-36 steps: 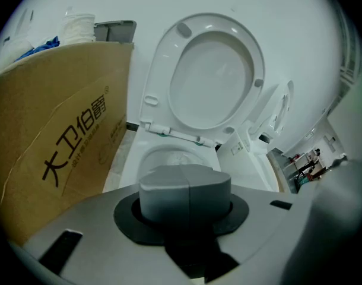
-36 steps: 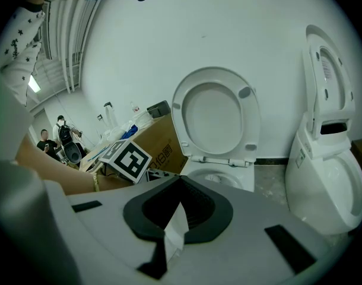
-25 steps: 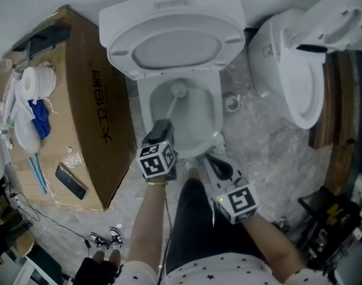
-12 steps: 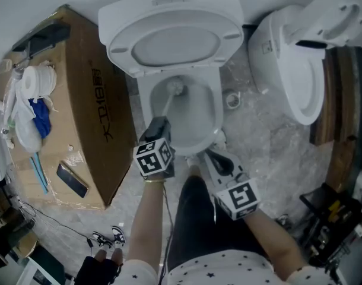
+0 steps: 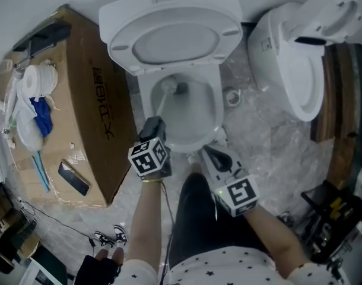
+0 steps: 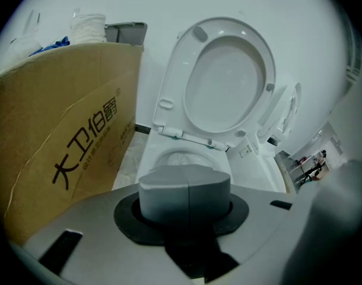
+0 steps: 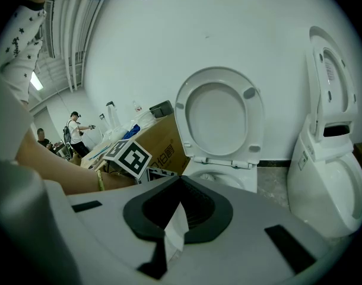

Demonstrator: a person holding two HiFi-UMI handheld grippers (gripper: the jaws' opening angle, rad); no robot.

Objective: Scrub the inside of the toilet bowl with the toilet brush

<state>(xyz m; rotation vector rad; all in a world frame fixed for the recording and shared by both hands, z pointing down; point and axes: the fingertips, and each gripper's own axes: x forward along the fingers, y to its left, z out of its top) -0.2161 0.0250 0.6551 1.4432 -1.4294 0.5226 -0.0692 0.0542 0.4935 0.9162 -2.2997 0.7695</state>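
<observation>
Leftward by a little is where the left gripper (image 5: 153, 125) has gone since 1 second ago, and the head of the toilet brush (image 5: 167, 86) has slid with it from the middle of the back of the bowl to the back left. In the head view the brush's pale handle slants from the gripper at the centre of the frame up to that head, which lies against the inner wall of the toilet bowl (image 5: 200, 130), just left of the dark drain opening (image 5: 181, 89). In the left gripper view the 2 jaws are closed round the grey butt of the handle, seen end-on.

At lower centre, the right gripper (image 5: 213, 154) points at the bowl's front rim from just outside it. Its own view shows the jaws drawn together, with a white slip (image 7: 174, 229) at the near end of their seam.

Above the bowl, the seat and lid (image 5: 175, 40) stand raised. A cardboard box (image 5: 95, 108) fills the left of the frame, just beside the toilet, and a 2nd toilet (image 5: 299, 70) sits at the upper right.
</observation>
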